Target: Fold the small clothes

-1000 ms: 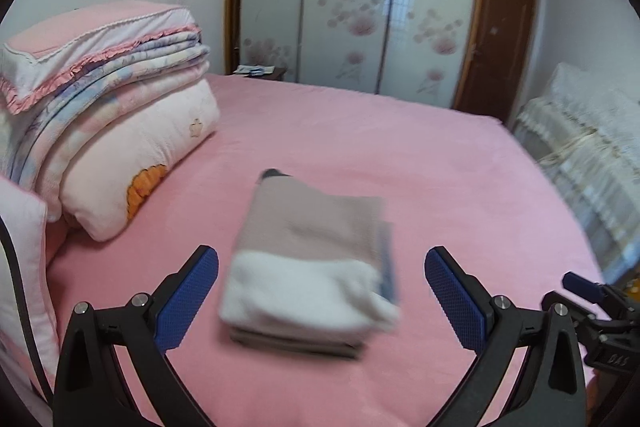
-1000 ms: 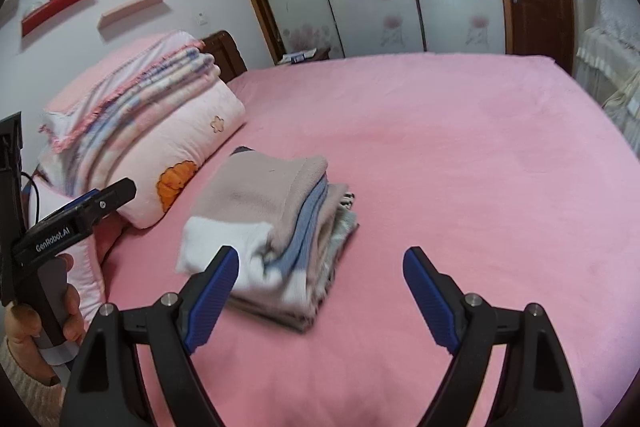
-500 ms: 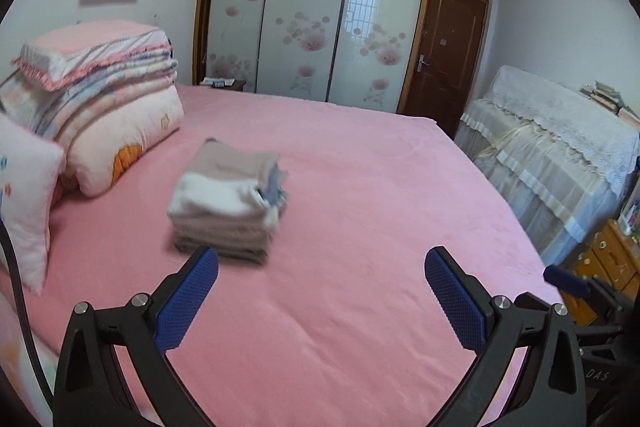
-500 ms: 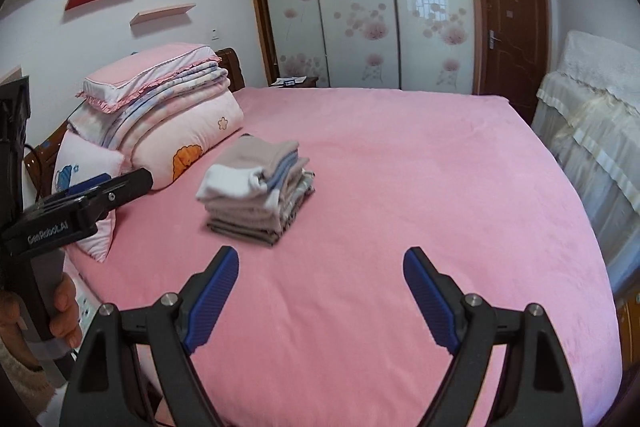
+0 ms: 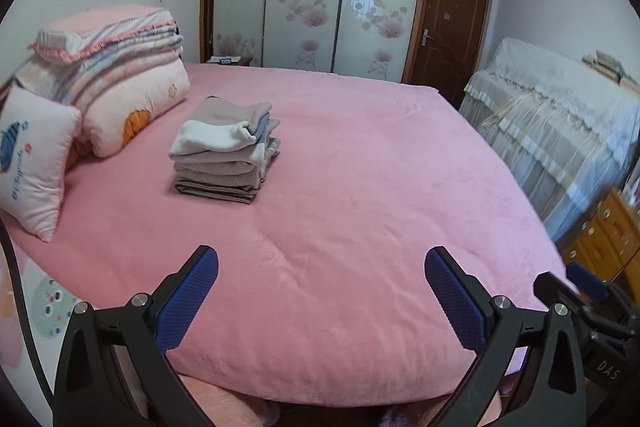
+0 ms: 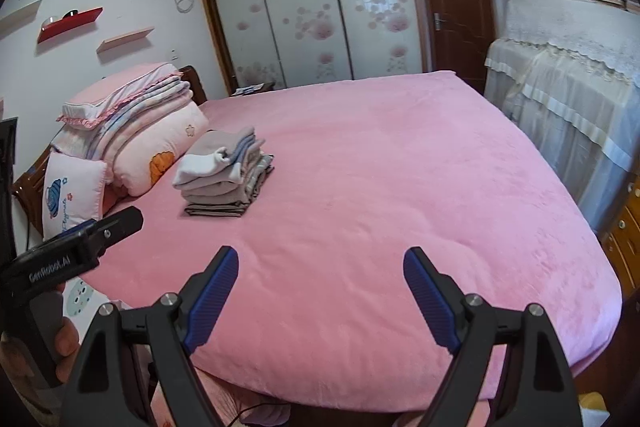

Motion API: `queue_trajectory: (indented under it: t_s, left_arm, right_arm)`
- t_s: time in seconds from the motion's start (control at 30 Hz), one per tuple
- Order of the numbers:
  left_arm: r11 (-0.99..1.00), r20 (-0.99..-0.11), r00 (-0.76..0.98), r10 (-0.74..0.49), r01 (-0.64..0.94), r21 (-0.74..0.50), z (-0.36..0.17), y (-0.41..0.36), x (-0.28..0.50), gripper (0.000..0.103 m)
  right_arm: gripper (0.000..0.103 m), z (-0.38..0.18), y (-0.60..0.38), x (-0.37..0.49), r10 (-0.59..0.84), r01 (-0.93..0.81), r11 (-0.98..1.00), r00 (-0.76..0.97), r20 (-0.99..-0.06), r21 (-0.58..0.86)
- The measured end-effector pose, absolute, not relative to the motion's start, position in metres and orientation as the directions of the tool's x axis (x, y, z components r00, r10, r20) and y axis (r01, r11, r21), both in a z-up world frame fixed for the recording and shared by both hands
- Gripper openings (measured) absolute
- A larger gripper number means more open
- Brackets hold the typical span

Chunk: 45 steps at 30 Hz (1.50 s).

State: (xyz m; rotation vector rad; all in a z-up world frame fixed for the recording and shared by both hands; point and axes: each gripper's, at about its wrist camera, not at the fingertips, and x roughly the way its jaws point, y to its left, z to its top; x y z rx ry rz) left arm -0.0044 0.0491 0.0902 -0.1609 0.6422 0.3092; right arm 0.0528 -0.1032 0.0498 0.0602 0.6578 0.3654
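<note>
Two grippers hang over the near edge of the pink bed (image 5: 360,187), and both stand released with nothing between the blue pads. From the left wrist view, the left gripper (image 5: 321,291) has its jaws spread wide over bare pink blanket, while the stack of folded clothes (image 5: 226,155) sits up at eleven o'clock, well apart from the fingers. That stack is neat: a grey-and-white piece on top, beige and grey layers beneath, flat on the blanket. Just beside it, at ten o'clock, lies the orange-print pillow (image 5: 136,111) under a pile of folded quilts (image 5: 116,43), with a small white cushion (image 5: 32,159) leaning nearer the camera. From the right wrist view, the right gripper (image 6: 321,287) is equally wide and empty, the clothes at eleven o'clock again. Down at eight o'clock a hand (image 6: 60,343) grips the other tool's handle. A wardrobe (image 6: 304,11) with flowered sliding doors stands at twelve o'clock, behind the bed.
</note>
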Motion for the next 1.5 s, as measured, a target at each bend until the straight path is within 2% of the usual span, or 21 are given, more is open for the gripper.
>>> queue_trajectory:
  t_s: [0.27, 1.5]
  left_arm:
    - [0.947, -0.63, 0.742, 0.228, -0.319, -0.032, 0.079, 0.022, -0.019, 0.103]
    - [0.959, -0.677, 0.704, 0.213, -0.283, 0.008, 0.061, 0.006, 0.029, 0.102]
  right_arm:
    - [0.085, 0.048, -0.118, 0.032, 0.314, -0.274, 0.949, 0.769, -0.557, 0.156]
    - [0.085, 0.029, -0.108, 0.066, 0.303, -0.291, 0.949, 0.729, -0.614, 0.123]
